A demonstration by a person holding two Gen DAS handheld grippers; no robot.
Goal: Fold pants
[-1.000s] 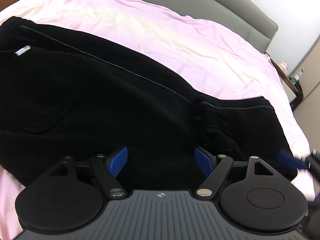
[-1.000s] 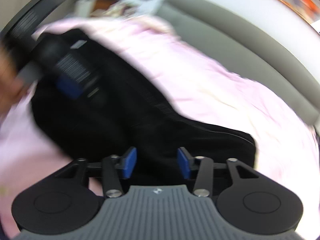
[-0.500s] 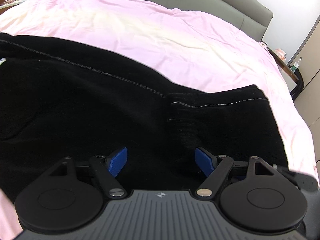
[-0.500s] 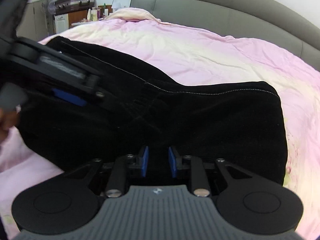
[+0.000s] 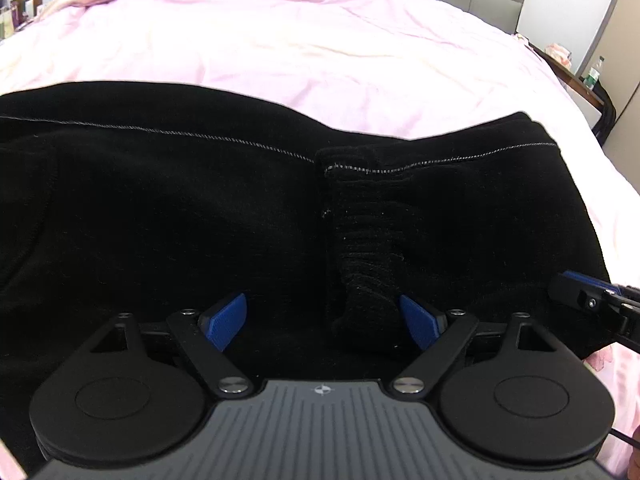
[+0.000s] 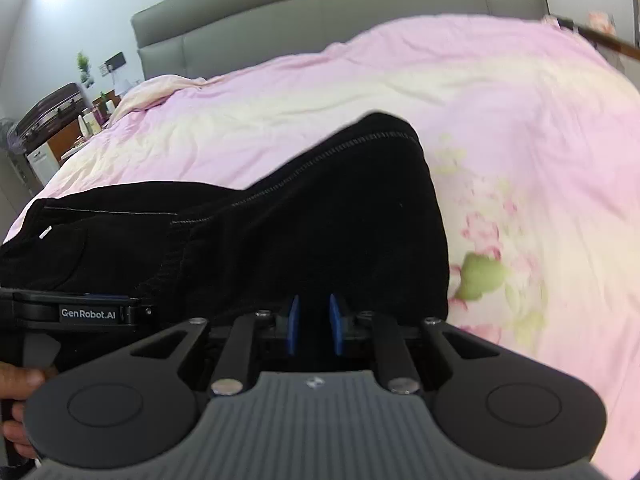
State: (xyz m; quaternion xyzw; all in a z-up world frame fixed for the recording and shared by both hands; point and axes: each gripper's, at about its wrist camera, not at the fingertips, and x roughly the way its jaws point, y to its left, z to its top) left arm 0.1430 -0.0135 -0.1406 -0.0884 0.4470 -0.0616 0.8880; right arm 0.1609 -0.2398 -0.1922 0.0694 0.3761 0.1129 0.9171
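Note:
Black pants (image 5: 200, 208) lie across a pink bed cover, with the leg ends folded over toward the waist; a ribbed cuff (image 5: 368, 248) lies on top. My left gripper (image 5: 320, 320) is open just above the near edge of the pants, its blue pads either side of the cuff. My right gripper (image 6: 314, 324) is shut on the near edge of the folded pants (image 6: 320, 220) and lifts it, so the fabric rises in a peak. The left gripper (image 6: 80, 312) shows at the left of the right wrist view.
The pink floral bed cover (image 6: 520, 160) spreads far and right of the pants. A grey headboard (image 6: 320, 20) runs along the back. A dresser with a suitcase (image 6: 52, 108) stands left; a side table with bottles (image 5: 592, 76) is at the right.
My right gripper has closed on the pants edge and lifted it, swinging right. My left gripper stays open and has shifted right along the near edge toward the cuff.

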